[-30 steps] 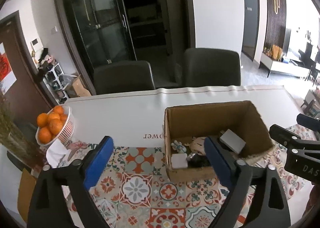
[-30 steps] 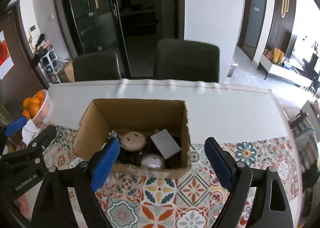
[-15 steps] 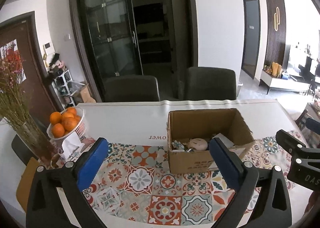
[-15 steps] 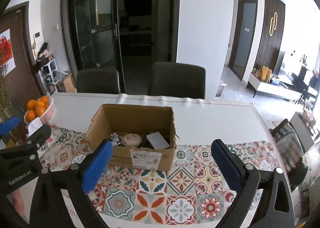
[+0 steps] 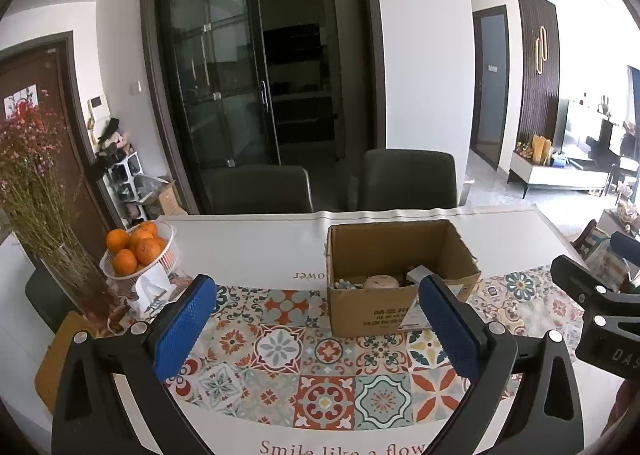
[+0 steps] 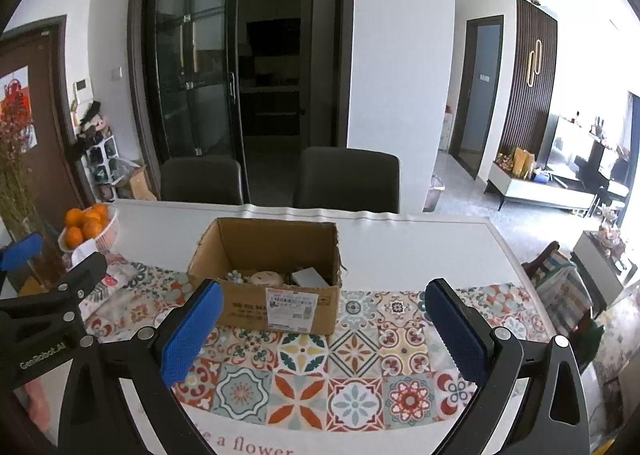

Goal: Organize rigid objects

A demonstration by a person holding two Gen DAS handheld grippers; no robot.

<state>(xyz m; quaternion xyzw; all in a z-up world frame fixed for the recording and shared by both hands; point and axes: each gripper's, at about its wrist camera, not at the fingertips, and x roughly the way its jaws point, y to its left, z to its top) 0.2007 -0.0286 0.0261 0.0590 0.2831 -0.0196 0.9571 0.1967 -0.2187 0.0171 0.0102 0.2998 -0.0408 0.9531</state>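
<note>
— On the worktop (image 6: 420, 247), what?
— One open cardboard box (image 6: 272, 255), brown, flaps gone or folded away, a white printed label (image 6: 292, 305) on the near wall. Standing on a patterned tile runner (image 6: 352, 367), orange, teal and cream.

— Inside the box?
— A few small rigid things, low in the bottom: one round beige piece (image 6: 267, 278), one grey slab (image 6: 310, 278) tilted against the far side, one small flowered item (image 6: 236, 276). Others too dark to tell.

— And the tools?
— Two. Left tool (image 5: 316, 329) spread wide, blue pads (image 5: 184, 329) well apart, holding nothing, short of the box. Right tool (image 6: 324, 331) likewise spread and empty, box seen between its pads.

— Around it?
— One white basket (image 5: 162, 259) of oranges (image 5: 136, 249) near the left edge, just beside one glass vase (image 5: 80, 283) of dried stems. Two dark chairs (image 6: 347, 179) behind the far edge.
</note>
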